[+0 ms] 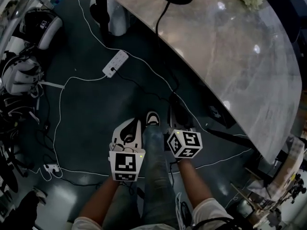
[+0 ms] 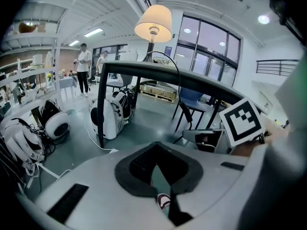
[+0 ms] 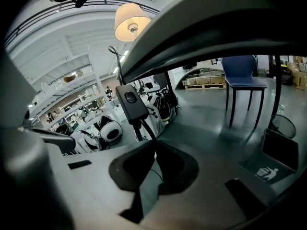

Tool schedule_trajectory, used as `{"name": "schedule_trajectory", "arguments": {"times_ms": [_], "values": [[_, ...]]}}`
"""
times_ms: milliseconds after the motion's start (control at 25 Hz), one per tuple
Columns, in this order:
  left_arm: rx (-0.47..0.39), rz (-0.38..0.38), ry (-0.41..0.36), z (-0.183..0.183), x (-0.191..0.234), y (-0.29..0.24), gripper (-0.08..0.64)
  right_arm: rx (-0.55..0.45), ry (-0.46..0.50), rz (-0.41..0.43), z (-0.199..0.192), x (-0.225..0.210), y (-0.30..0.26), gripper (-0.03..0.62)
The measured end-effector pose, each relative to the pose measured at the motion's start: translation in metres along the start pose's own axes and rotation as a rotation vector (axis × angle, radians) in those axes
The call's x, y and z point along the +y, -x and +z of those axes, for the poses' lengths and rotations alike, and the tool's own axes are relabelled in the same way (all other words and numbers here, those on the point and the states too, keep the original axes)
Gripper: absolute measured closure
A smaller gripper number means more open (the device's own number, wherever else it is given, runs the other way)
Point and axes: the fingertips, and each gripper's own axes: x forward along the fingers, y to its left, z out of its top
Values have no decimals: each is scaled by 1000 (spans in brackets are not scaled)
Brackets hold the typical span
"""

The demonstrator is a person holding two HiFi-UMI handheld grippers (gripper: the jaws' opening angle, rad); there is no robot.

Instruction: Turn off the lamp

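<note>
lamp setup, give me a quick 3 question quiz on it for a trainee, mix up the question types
1. True or false: the cream-shaded lamp standing on the grey marble-look table looks lit.
2. Multiple choice: what is the right gripper pinching?
A) the thin black lamp cord, just below the black inline switch box
B) a white power strip
C) nothing
3. Fill in: the jaws of the left gripper are ____, with nothing between them.

Key: 1 true; 2 A; 3 shut
</note>
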Motion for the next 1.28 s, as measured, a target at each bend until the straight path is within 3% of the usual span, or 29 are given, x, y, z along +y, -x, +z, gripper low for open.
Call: {"name": "schedule_trajectory", "arguments": {"times_ms": [200, 560, 800, 1000, 1280], "values": [[-20, 6, 0, 17, 1, 17, 565, -9, -5, 15, 15, 17, 13, 581], [-21, 22, -21, 13, 13, 28, 565, -52, -12, 53, 29, 43, 16, 581], [-12, -145, 47, 33, -8, 23, 565, -48, -11, 56, 26, 43, 11, 581], [-6, -159, -19, 55, -18, 15, 565, -38, -10, 59, 23, 40, 14, 581], [24, -212, 9, 66, -37, -5, 565, -11, 13, 85, 15, 40, 11, 581]]}}
